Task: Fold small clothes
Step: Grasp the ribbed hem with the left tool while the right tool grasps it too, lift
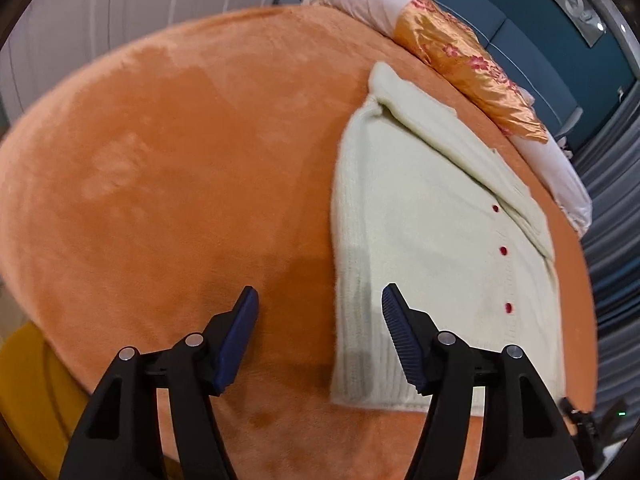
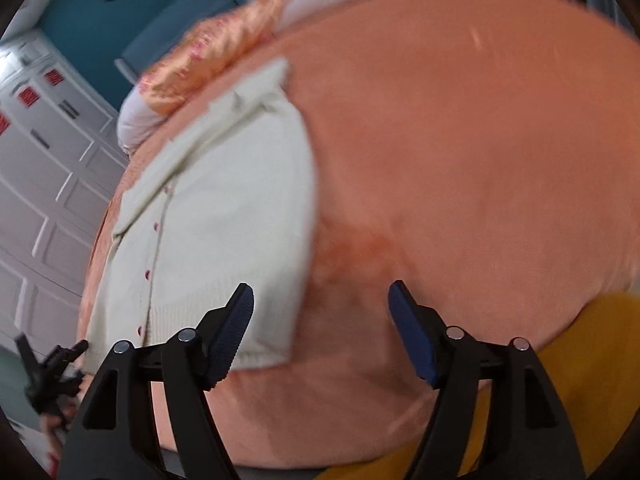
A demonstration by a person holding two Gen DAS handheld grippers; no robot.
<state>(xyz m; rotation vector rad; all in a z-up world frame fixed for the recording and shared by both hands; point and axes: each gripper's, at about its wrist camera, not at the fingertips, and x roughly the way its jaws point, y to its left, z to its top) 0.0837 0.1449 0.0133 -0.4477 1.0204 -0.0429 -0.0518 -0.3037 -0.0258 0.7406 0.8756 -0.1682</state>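
A small cream knitted cardigan (image 1: 432, 248) with red buttons lies flat on an orange plush bedspread (image 1: 180, 160), its sleeves folded in over the body. My left gripper (image 1: 320, 296) is open and empty, hovering over the cardigan's left bottom edge, one finger over the bedspread and the other over the knit. In the right wrist view the cardigan (image 2: 224, 216) lies to the left on the bedspread (image 2: 460, 140). My right gripper (image 2: 320, 294) is open and empty above the cardigan's right bottom corner. That view is motion-blurred.
An orange floral satin pillow (image 1: 468, 64) and a white pillow (image 1: 560, 176) lie along the head of the bed against a teal wall. White cupboard doors (image 2: 44, 184) stand to the left. A yellow cloth (image 2: 592, 344) hangs at the bed's near edge.
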